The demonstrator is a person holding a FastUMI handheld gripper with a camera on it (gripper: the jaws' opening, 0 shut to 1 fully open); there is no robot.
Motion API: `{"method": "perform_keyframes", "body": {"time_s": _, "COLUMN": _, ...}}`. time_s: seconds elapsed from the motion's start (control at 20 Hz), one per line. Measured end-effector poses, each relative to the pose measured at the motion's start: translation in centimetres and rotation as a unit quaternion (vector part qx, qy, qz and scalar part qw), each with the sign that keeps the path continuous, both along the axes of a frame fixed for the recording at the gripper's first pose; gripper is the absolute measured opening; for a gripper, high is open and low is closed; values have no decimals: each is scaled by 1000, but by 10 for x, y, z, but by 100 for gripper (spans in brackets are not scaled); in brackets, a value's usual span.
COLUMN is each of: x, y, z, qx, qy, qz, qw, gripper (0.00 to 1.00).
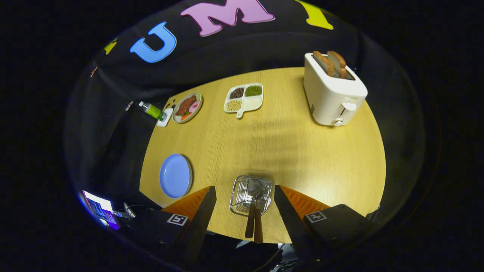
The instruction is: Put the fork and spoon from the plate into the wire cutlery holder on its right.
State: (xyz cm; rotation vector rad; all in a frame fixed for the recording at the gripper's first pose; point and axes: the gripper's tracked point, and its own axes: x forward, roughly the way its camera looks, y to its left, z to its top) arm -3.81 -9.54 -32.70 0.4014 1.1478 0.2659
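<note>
The wire cutlery holder (251, 195) of silvery metal sits on the round pale wooden table (302, 158), between the gripper's (245, 202) spread orange-and-black fingers (198, 211), which grasp nothing. The metal spoon (252, 206) and the fork (259, 223), both with brown wooden handles, lie in it, handles poking out over the table's near edge. The round blue plate (175, 175) lies bare to its left. A white toaster (332, 92) holding bread stands well beyond.

No readable words or numbers. Square black-and-white coded markers sit on both halves of the tool (245, 196), at seven (177, 219) and five o'clock (316, 217).
</note>
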Motion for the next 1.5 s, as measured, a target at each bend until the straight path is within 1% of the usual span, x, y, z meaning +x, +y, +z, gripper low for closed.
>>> {"method": "perform_keyframes", "body": {"time_s": 0.1, "x": 9, "y": -13, "z": 21, "qx": -18, "qy": -77, "qz": -22, "qw": 997, "gripper": 98}}
{"method": "perform_keyframes", "body": {"time_s": 0.2, "x": 16, "y": -24, "z": 51, "qx": -31, "qy": -153, "qz": -42, "qw": 987, "gripper": 98}}
{"method": "perform_keyframes", "body": {"time_s": 0.25, "x": 20, "y": -30, "z": 68, "qx": -38, "qy": -192, "qz": -53, "qw": 979, "gripper": 98}}
{"method": "perform_keyframes", "body": {"time_s": 0.35, "x": 30, "y": -47, "z": 108, "qx": -57, "qy": -265, "qz": -77, "qw": 959, "gripper": 99}}
{"method": "perform_keyframes", "body": {"time_s": 0.55, "x": 41, "y": -75, "z": 184, "qx": -87, "qy": -381, "qz": -122, "qw": 912, "gripper": 99}}
{"method": "perform_keyframes", "body": {"time_s": 0.7, "x": 45, "y": -85, "z": 224, "qx": -114, "qy": -439, "qz": -123, "qw": 882, "gripper": 99}}
{"method": "perform_keyframes", "body": {"time_s": 0.75, "x": 46, "y": -83, "z": 229, "qx": -117, "qy": -448, "qz": -120, "qw": 878, "gripper": 99}}
{"method": "perform_keyframes", "body": {"time_s": 0.9, "x": 45, "y": -74, "z": 237, "qx": -117, "qy": -458, "qz": -108, "qw": 875, "gripper": 99}}
{"method": "perform_keyframes", "body": {"time_s": 1.2, "x": 45, "y": -70, "z": 232, "qx": -112, "qy": -444, "qz": -101, "qw": 883, "gripper": 99}}
{"method": "perform_keyframes", "body": {"time_s": 1.5, "x": 44, "y": -72, "z": 229, "qx": -114, "qy": -431, "qz": -109, "qw": 889, "gripper": 99}}
